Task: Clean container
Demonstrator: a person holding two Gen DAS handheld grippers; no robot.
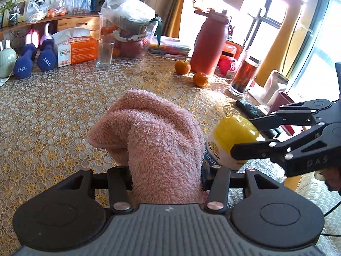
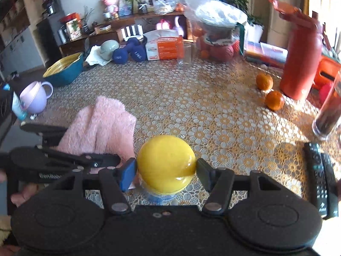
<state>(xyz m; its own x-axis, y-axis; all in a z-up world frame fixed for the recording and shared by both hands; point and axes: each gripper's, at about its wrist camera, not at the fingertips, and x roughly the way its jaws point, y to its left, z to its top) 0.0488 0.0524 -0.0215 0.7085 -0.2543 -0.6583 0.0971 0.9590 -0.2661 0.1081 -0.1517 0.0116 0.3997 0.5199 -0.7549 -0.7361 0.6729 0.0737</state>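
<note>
Nearest to us in the left wrist view, our left gripper (image 1: 167,183) has its fingers clenched on a pink fluffy towel (image 1: 153,140), which bunches up between them and rises into the middle of the frame. Just to the right of the towel sits the container (image 1: 231,141), a bottle with a yellow cap and a white and blue label, tilted with its cap toward the upper right. Its label side lies touching or just beside the towel; we cannot tell which.

Our right gripper (image 1: 245,135) comes in from the right edge of that view, and its black fingers (image 1: 251,150) grasp the bottle at the cap, one above and one below.

In the right wrist view we look down on the yellow cap (image 2: 166,164) at lower centre. A blue-padded finger presses it from the left and a dark finger from the right, so our right gripper (image 2: 166,168) holds it firmly. The towel (image 2: 100,128) shows at centre left, with the left gripper (image 2: 70,160) below it and part of a hand at the left edge.

Everything hangs over a surface (image 1: 64,106) covered in a yellow and white lace-pattern cloth. Farther back in the left wrist view we see two oranges (image 1: 191,73), a tall red flask (image 1: 210,44), an empty glass (image 1: 104,52), an orange tissue box (image 1: 77,48) and blue dumbbells (image 1: 34,59). A black remote (image 2: 321,177) lies at the right edge of the right wrist view.
</note>
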